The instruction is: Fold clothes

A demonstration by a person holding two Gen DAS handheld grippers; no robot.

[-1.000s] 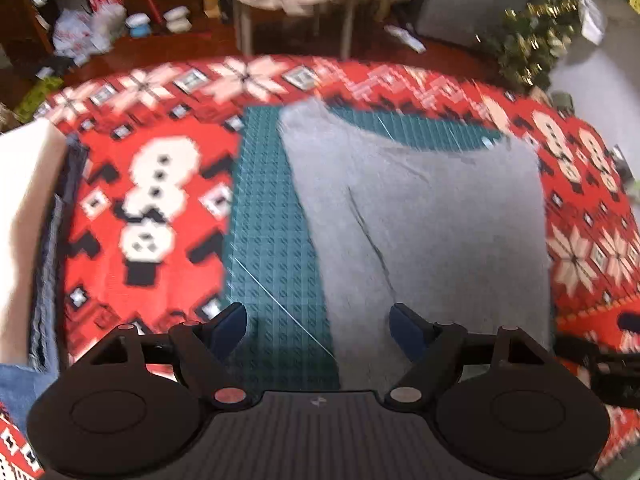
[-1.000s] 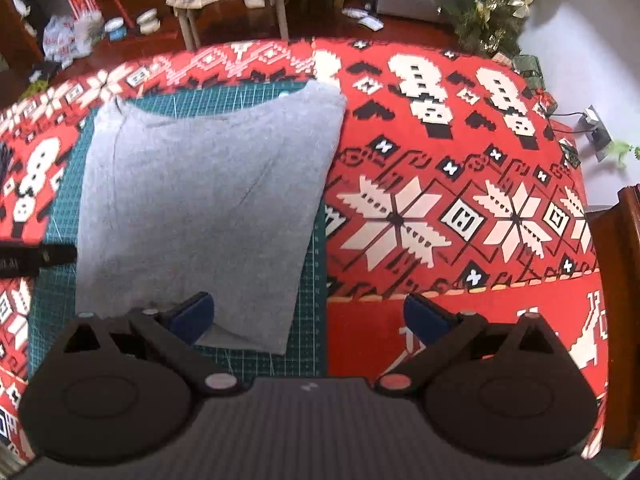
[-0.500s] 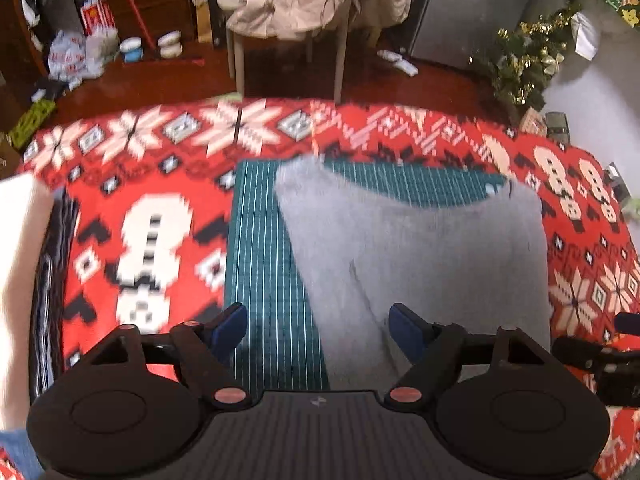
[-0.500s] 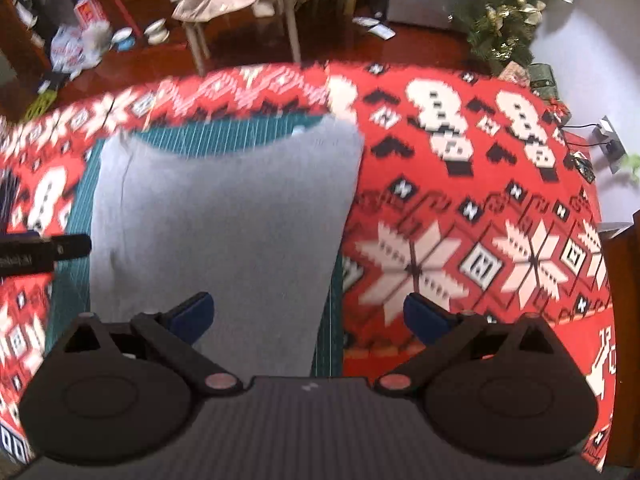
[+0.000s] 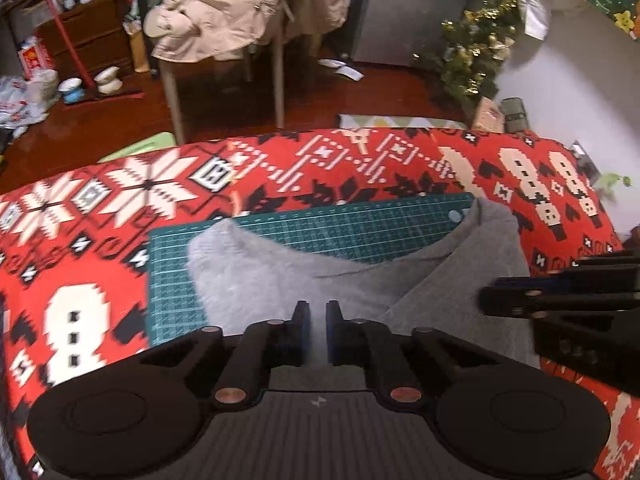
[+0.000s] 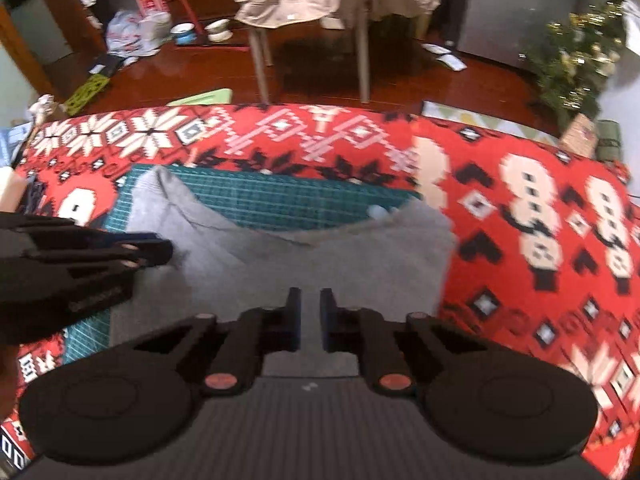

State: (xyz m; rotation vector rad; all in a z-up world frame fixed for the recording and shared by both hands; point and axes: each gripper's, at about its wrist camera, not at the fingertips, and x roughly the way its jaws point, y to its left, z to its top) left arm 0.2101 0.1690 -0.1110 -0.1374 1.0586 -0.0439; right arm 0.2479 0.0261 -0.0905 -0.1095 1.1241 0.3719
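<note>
A grey garment lies on a green cutting mat, its far edge sagging in a curve. My left gripper is closing on the garment's near left edge, with grey cloth filling the narrow gap between its blue pads. My right gripper is closing on the near right edge in the same way. Each gripper shows side-on in the other's view: the right gripper at the right, the left gripper at the left. The cloth rises in a ridge toward the right gripper.
A red snowman-patterned tablecloth covers the table under the mat. Beyond the far edge stand a chair with a beige coat, a small Christmas tree and floor clutter. Folded cloth shows at the left edge.
Both grippers stood wide open over the flat garment; now their jaws are almost together on its near edge. Both views have swung up, and the cloth's right side has risen.
</note>
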